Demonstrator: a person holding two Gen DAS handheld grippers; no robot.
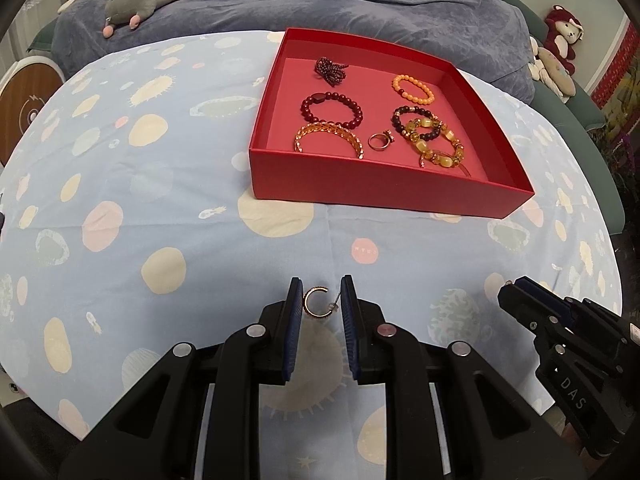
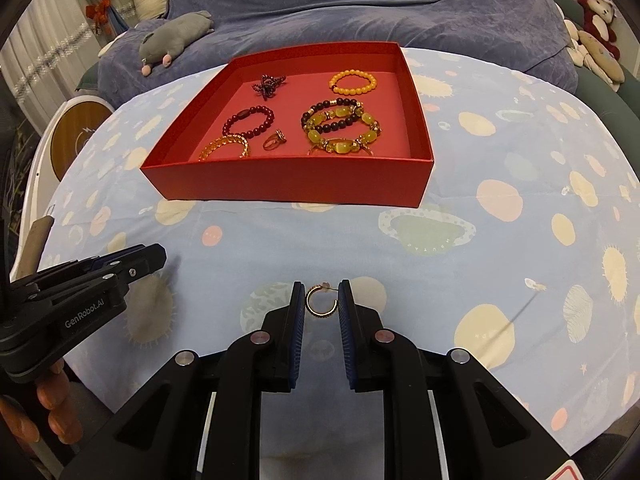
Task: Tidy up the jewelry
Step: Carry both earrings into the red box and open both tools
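Note:
A red open box (image 1: 380,190) (image 2: 288,180) sits on the table and holds several bracelets, a ring (image 1: 380,141) (image 2: 274,141) and a dark bead cluster (image 1: 331,69). My left gripper (image 1: 320,294) has a gold hoop earring (image 1: 314,301) between its fingertips, shut on it just above the cloth. My right gripper (image 2: 321,296) is likewise shut on a second gold hoop earring (image 2: 321,302). Each gripper also shows at the edge of the other's view: the right one (image 1: 516,292) in the left wrist view, the left one (image 2: 156,258) in the right wrist view.
The round table carries a light blue cloth with planet prints (image 1: 160,208) (image 2: 520,216). Behind it lies a blue blanket with a grey plush toy (image 1: 140,0) (image 2: 172,36). More plush toys (image 1: 560,36) sit at the far right.

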